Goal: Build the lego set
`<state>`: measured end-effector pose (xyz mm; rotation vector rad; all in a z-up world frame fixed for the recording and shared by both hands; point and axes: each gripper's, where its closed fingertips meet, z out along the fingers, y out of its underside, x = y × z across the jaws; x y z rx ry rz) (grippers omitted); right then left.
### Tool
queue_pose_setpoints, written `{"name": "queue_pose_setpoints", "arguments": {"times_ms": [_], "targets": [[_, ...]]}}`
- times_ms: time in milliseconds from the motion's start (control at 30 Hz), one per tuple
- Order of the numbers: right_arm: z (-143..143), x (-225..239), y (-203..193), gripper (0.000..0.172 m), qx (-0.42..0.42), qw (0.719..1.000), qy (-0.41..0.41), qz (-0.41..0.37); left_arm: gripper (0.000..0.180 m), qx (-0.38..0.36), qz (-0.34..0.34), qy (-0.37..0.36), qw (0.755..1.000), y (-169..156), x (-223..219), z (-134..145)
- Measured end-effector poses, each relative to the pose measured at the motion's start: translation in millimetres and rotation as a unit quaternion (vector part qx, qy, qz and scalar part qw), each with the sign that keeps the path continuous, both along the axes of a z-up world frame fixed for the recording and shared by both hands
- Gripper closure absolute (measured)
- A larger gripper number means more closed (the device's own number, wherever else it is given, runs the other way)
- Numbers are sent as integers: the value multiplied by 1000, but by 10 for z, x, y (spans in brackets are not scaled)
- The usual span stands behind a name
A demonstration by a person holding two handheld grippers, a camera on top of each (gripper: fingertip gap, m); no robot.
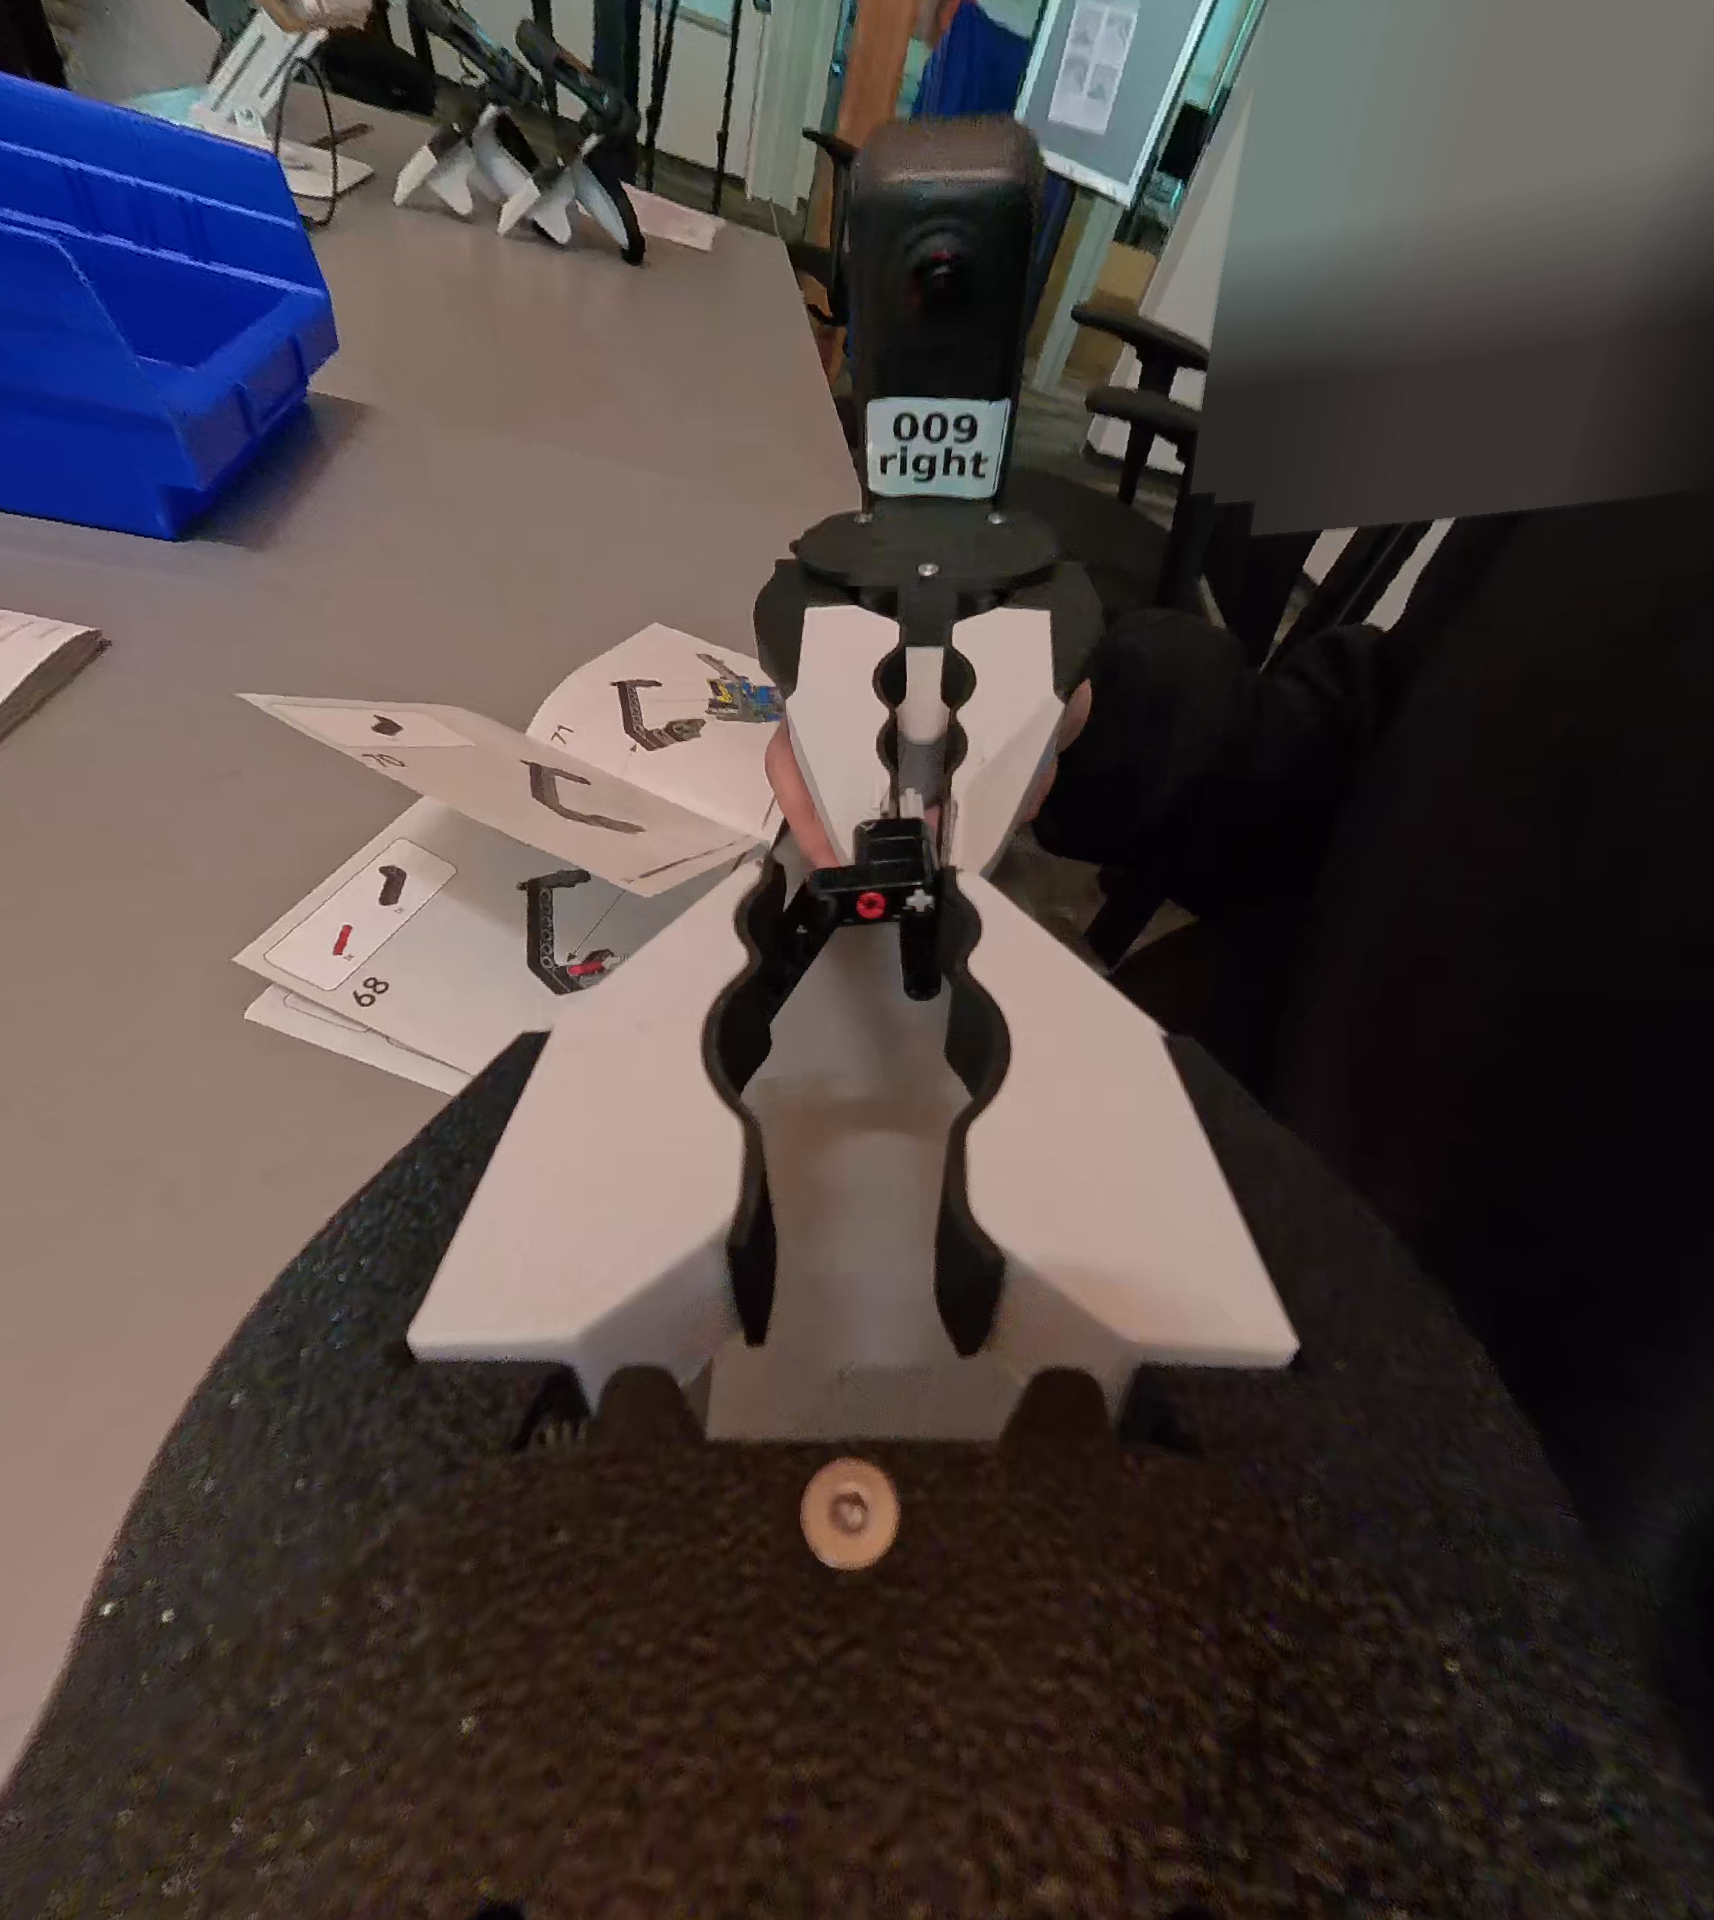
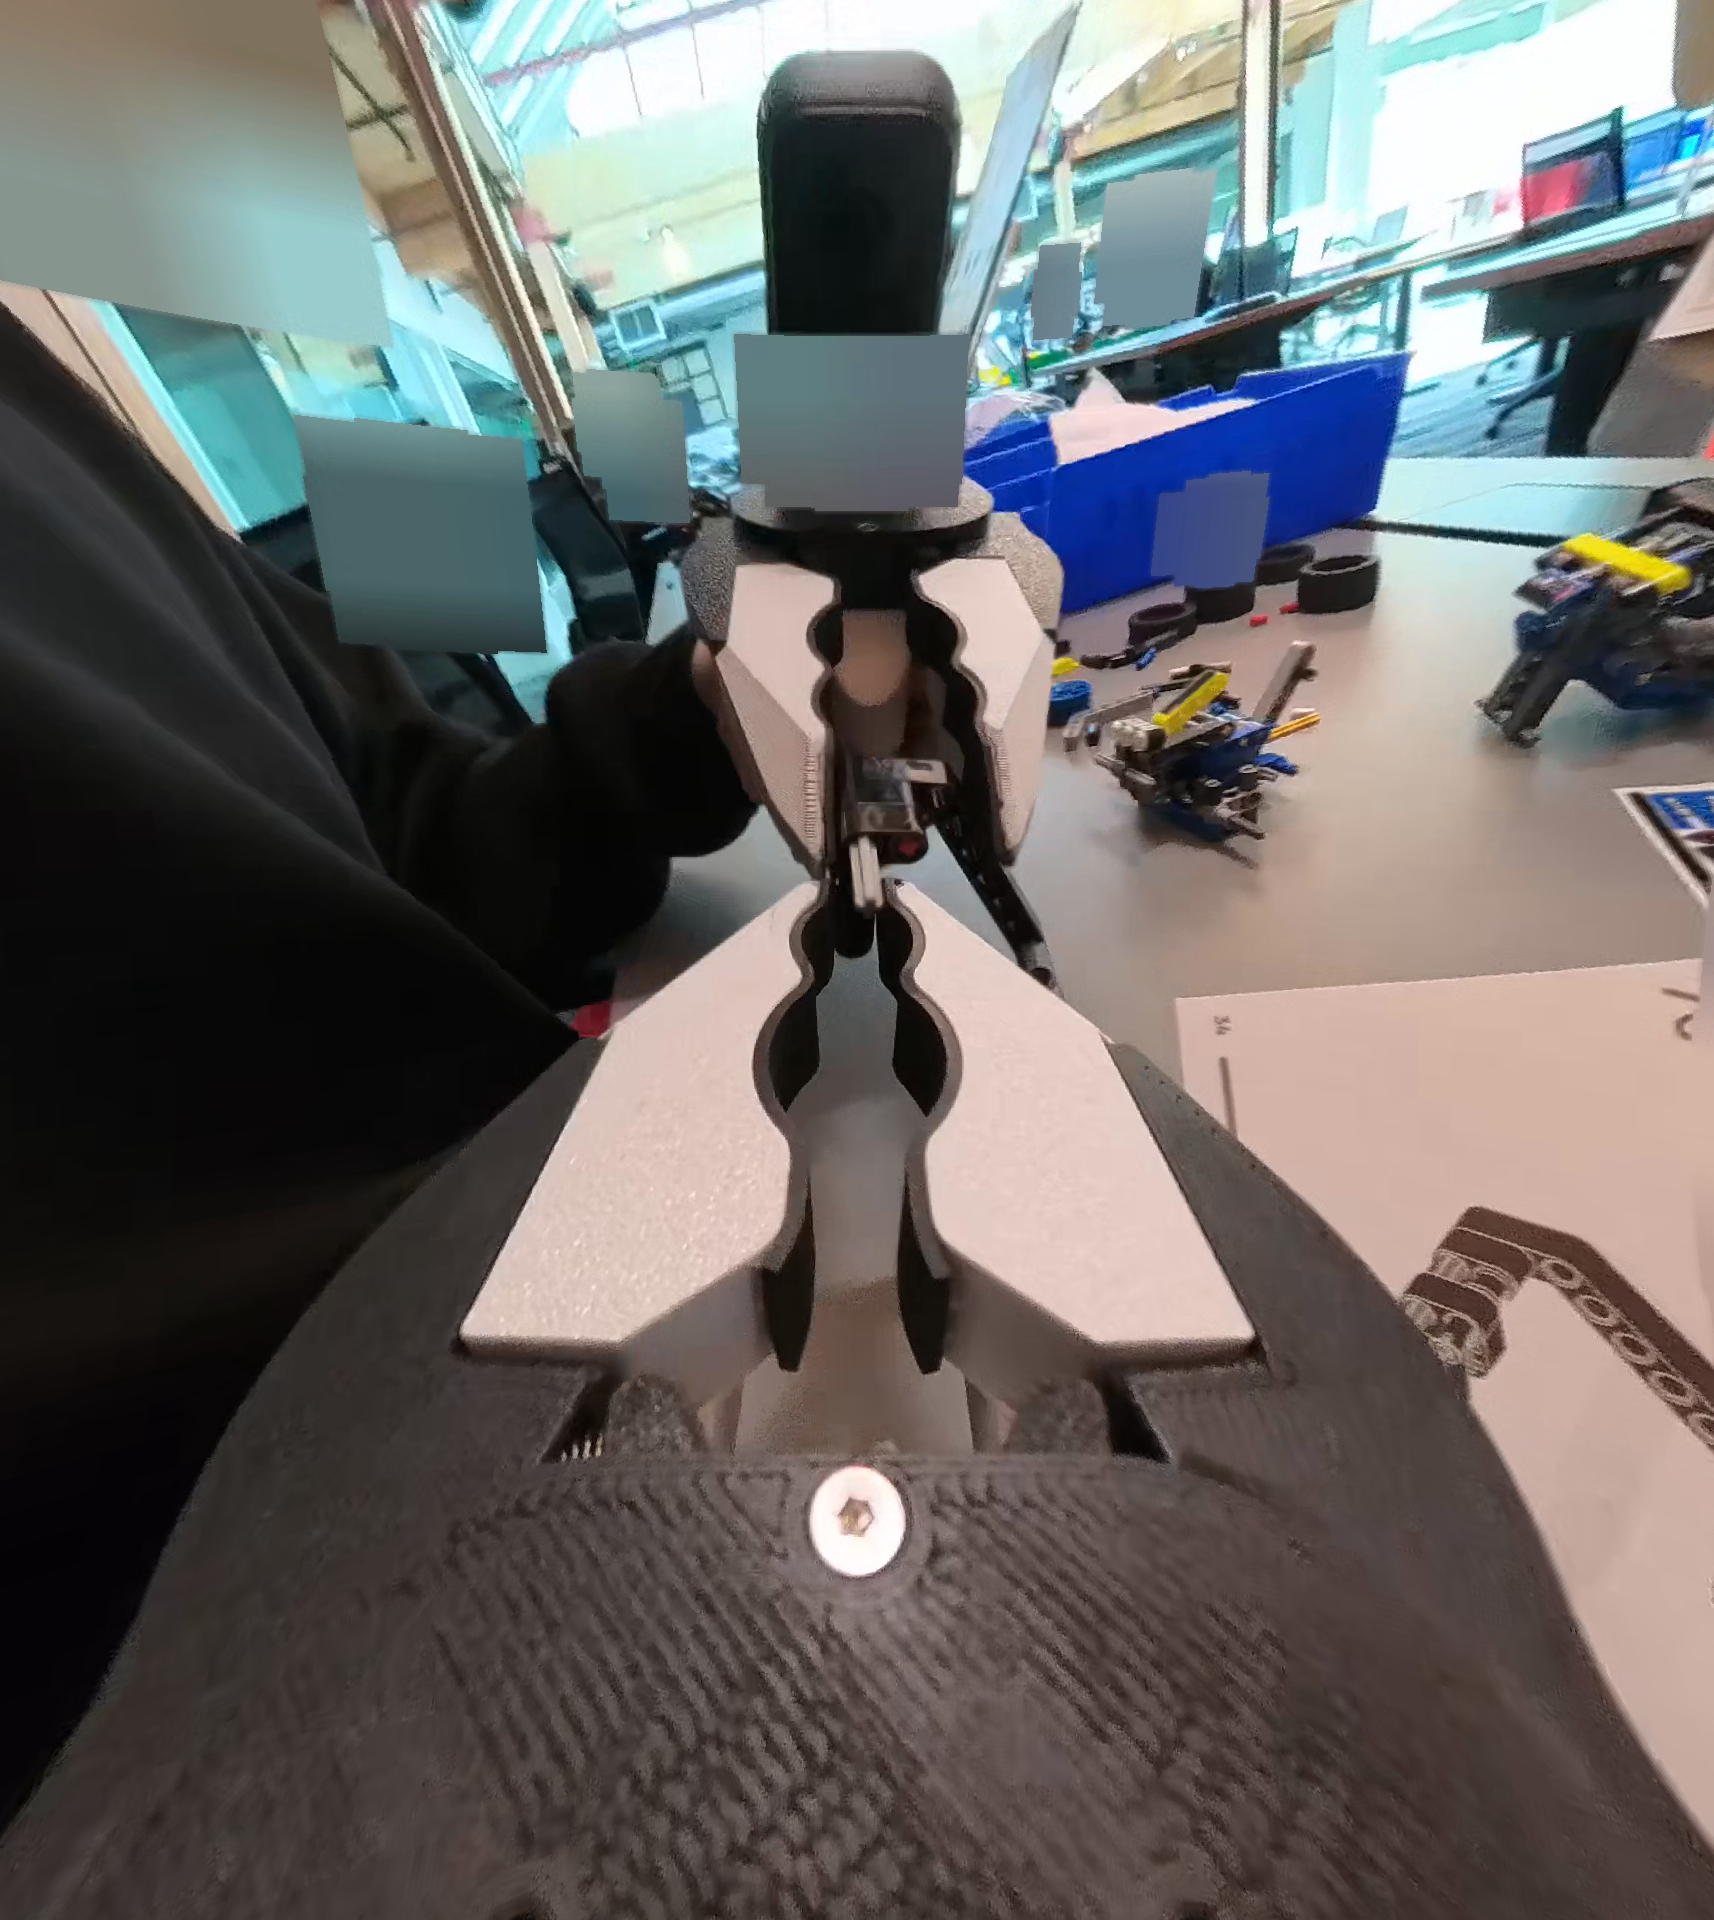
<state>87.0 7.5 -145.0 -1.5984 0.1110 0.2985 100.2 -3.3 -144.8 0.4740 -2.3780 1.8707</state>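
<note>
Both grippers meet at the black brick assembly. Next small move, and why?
Probably nudge the right gripper straight forward a little. Its jaws pinch a grey pin whose far end meets the black assembly clamped in the left gripper. Much of the pin still shows, so it may not be fully seated.

Beside the grey table (image 1: pixel 520 416) stands a blue bin (image 1: pixel 84 312); the black brick assembly (image 1: pixel 874 904) carries a red pin (image 1: pixel 871 906).
</note>
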Motion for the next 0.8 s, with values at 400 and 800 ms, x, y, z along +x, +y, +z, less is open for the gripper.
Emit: {"name": "queue_pose_setpoints", "arguments": {"times_ms": [400, 800], "targets": [[82, 13, 16, 167, 21, 1000, -7, -12, 154, -48, -5, -11, 999, 18, 10, 75], [95, -66, -47, 167, 25, 999, -22, -37, 154, -63, -19, -31, 997, -20, -77, 92]]}}
